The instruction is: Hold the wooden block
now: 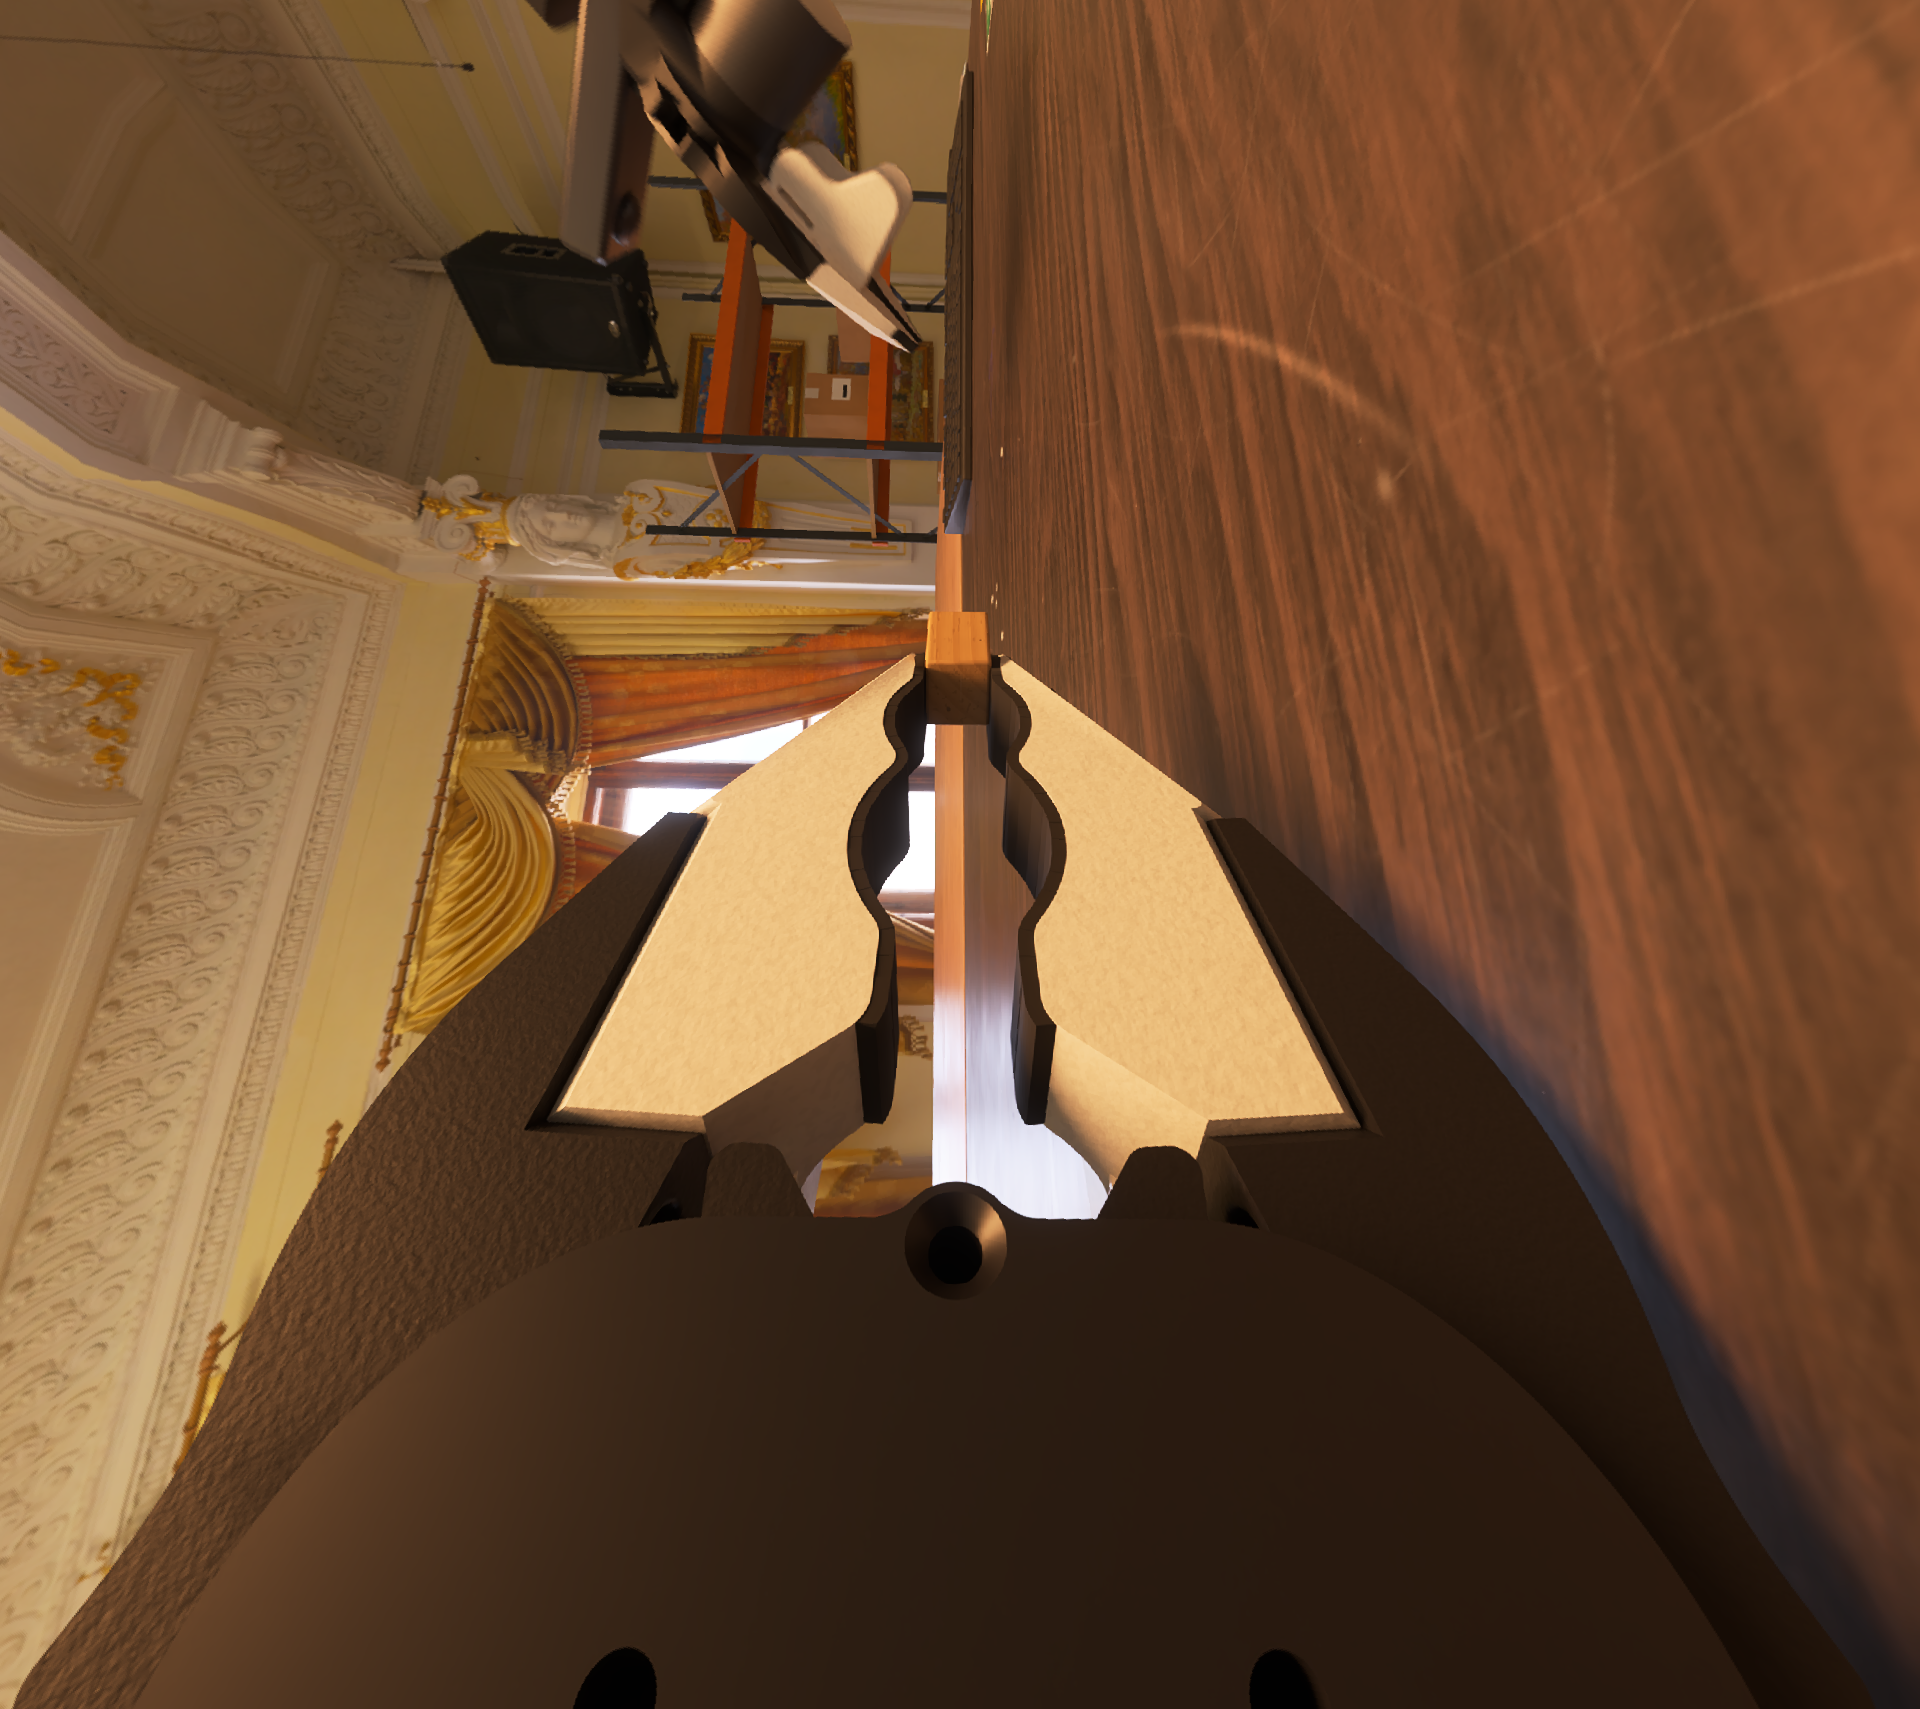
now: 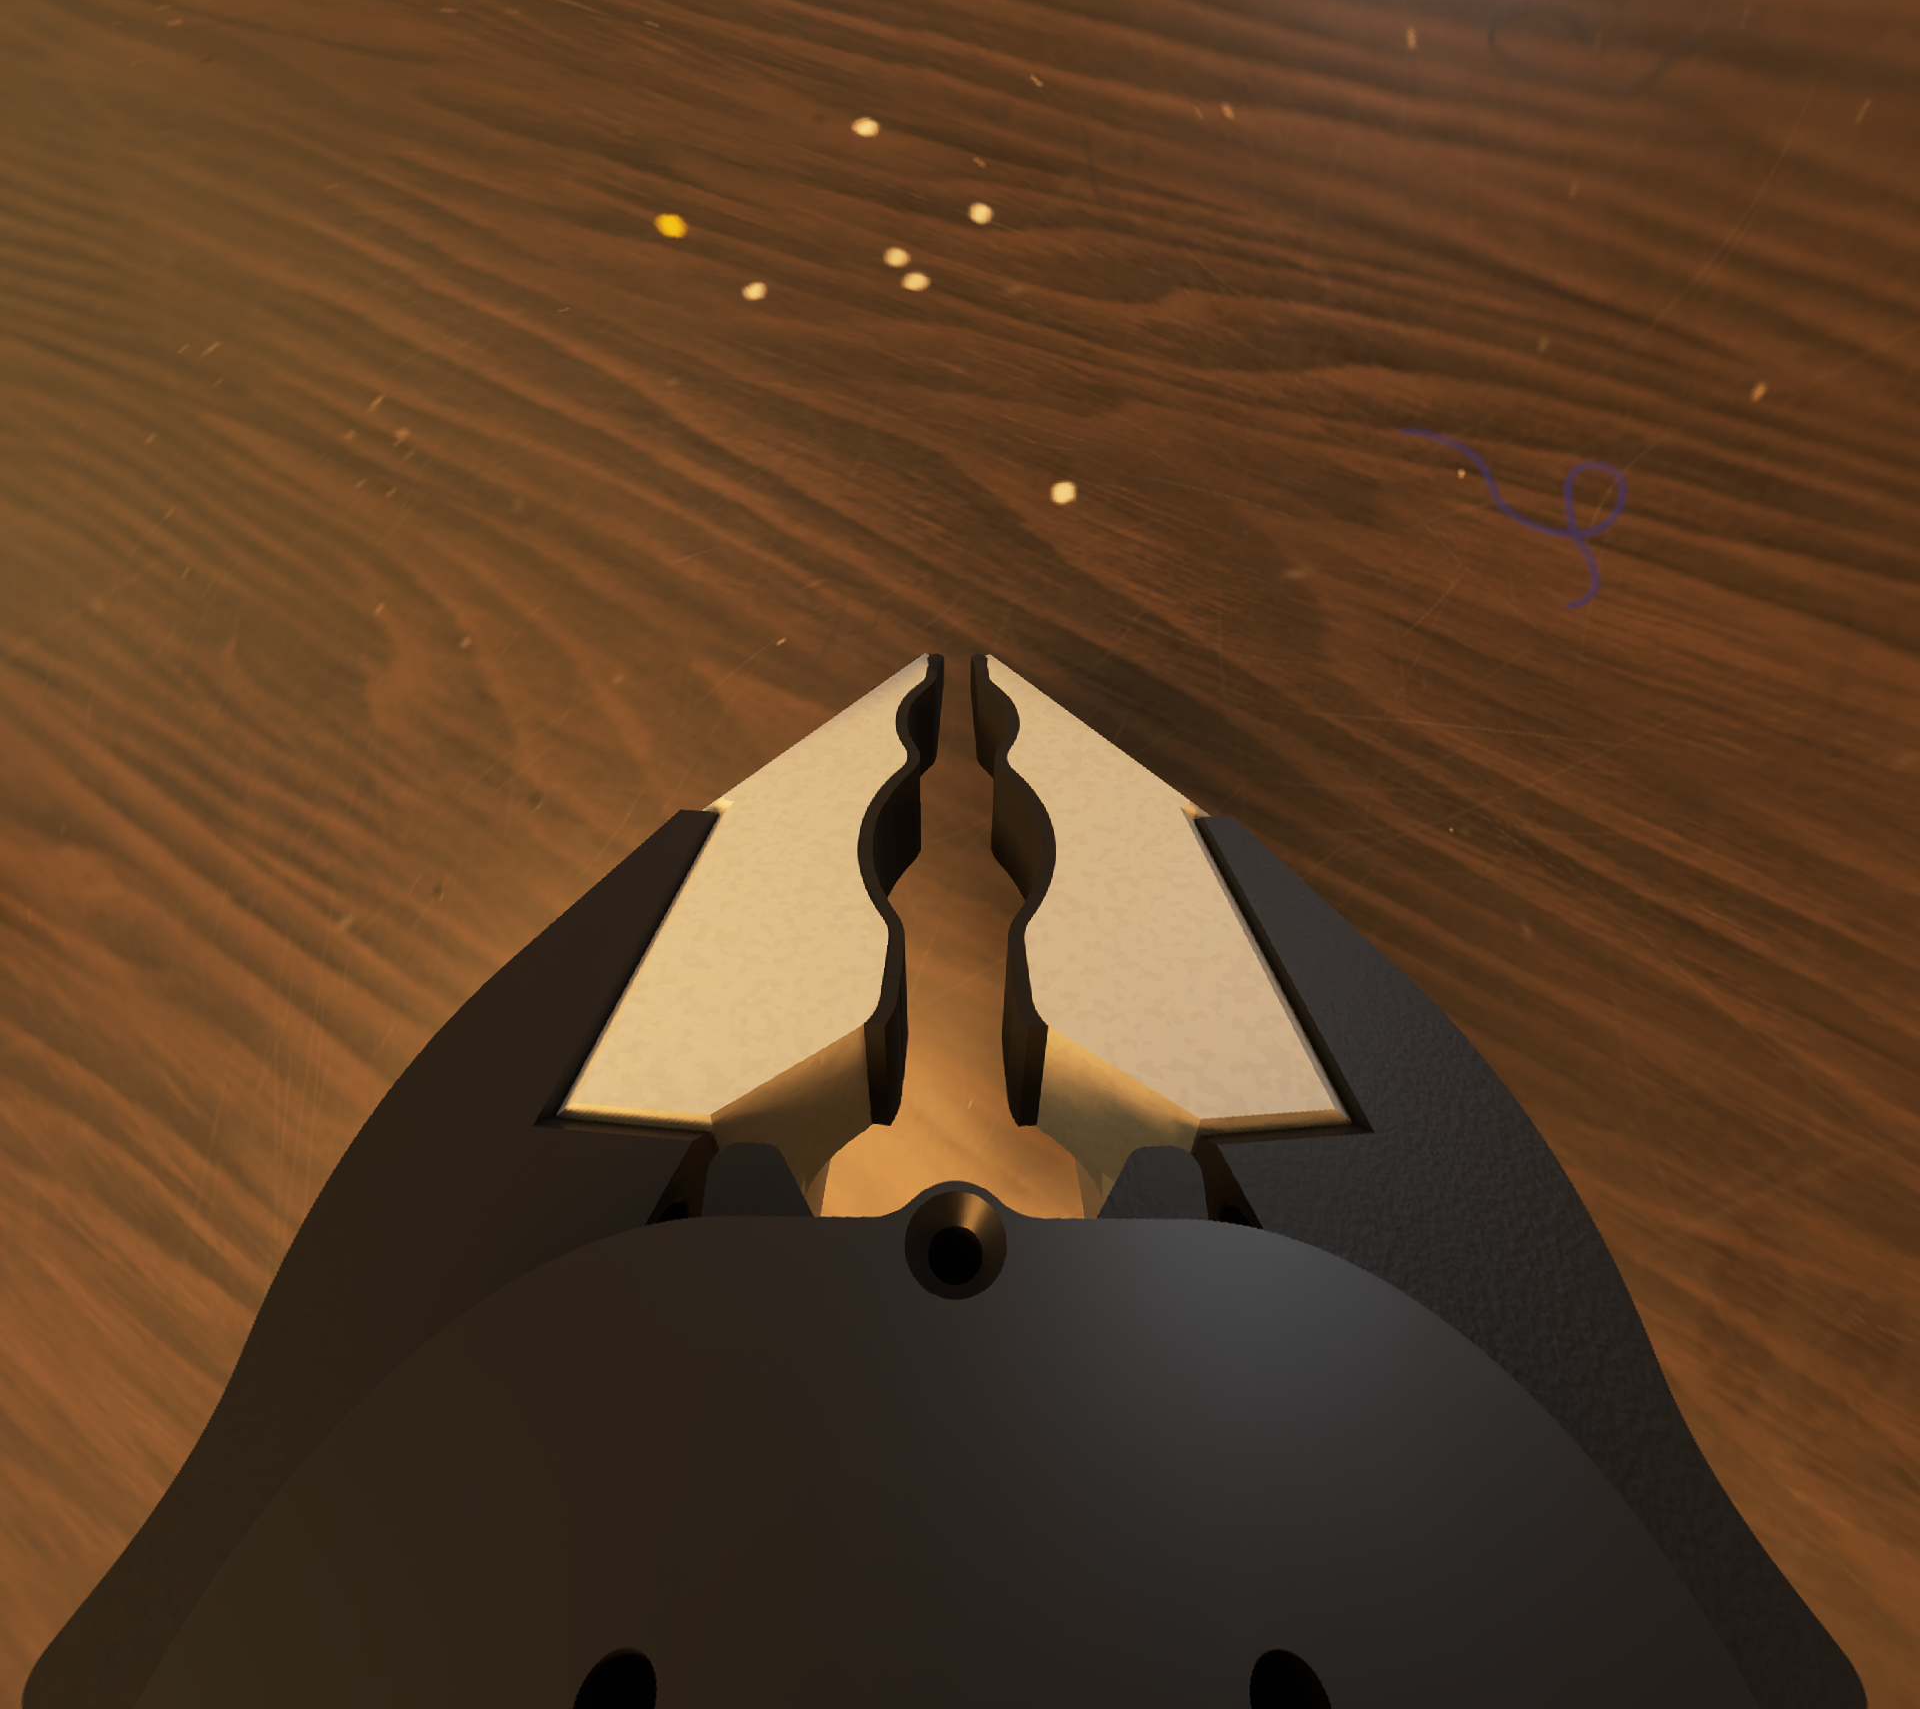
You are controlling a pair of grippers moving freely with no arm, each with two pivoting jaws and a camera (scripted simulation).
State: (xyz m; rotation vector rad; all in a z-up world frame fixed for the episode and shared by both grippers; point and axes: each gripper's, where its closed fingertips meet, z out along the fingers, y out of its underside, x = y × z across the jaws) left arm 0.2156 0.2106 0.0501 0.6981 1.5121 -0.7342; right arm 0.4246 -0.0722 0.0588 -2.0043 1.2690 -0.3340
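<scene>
In the left wrist view, which is rolled on its side, my left gripper (image 1: 956, 670) is shut on a small light wooden block (image 1: 957, 643), pinched between the fingertips beside the edge of the brown wooden table (image 1: 1455, 516). My right gripper (image 1: 902, 331) shows farther off in that view, tilted with its tips pointing at the table, apart from the block. In the right wrist view the right gripper (image 2: 957, 660) is shut and empty, its jaws almost touching, just above the table top (image 2: 520, 309). The block is not in that view.
A dark flat strip (image 1: 961, 257) lies on the table near its edge, beyond the block. Off the table stand a metal shelf with orange uprights (image 1: 743, 371) and a black speaker box (image 1: 551, 303). A thin purple squiggle (image 2: 1558, 516) and pale specks mark the table top.
</scene>
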